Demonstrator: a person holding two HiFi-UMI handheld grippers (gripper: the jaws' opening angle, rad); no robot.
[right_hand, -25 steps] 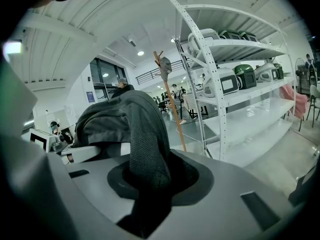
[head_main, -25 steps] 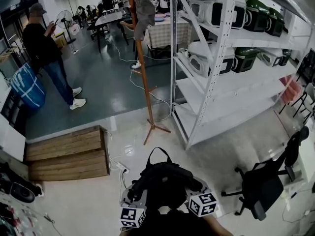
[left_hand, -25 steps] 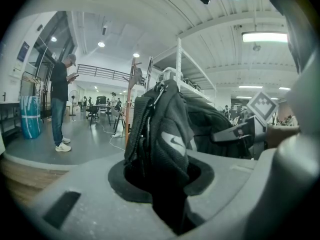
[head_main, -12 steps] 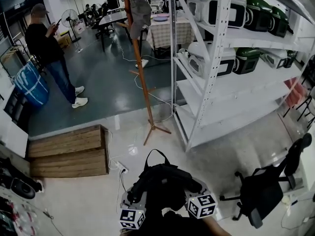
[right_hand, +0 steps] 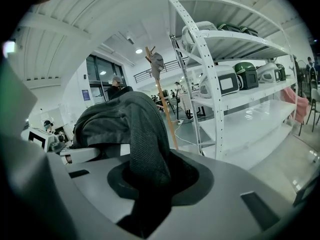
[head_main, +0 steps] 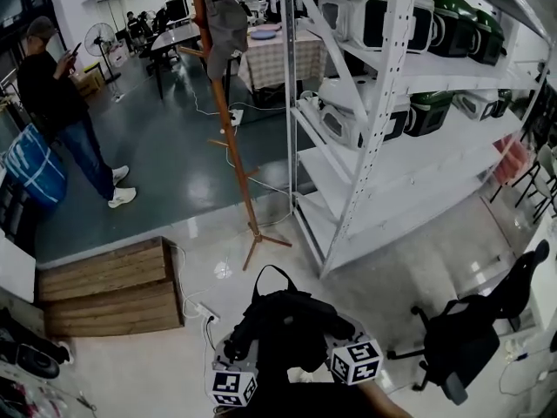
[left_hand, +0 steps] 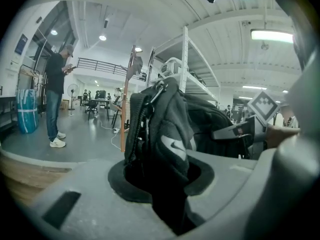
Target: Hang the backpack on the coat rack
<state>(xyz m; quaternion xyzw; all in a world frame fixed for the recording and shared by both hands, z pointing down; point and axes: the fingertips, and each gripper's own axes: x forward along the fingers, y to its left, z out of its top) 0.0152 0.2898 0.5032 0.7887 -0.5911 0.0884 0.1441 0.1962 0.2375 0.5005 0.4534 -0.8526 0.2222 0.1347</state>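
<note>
Fingers [left_hand: 75,199] of left gripper [head_main: 235,348] and right gripper [head_main: 345,329] clamp the backpack [head_main: 287,325]; rack [head_main: 229,138] ahead past a power strip [head_main: 206,313], shelves [head_main: 400,159] to the right.

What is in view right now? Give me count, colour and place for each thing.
backpack: one, black, low centre, held up by both grippers
coat rack: one, brown wood, standing ahead, left of the shelf unit
garment: one, grey, hanging near the coat rack's top
shelf unit: one, white, right
appliances: several, white and green, on the upper shelves
wooden step: one, brown, left
office chair: one, black, lower right
power strip: one, white, on the floor beside the wooden step
person: one, dark top, far left
bag: one, blue, beside the person
left gripper: grey, shut on the backpack
right gripper: grey, shut on the backpack
</note>
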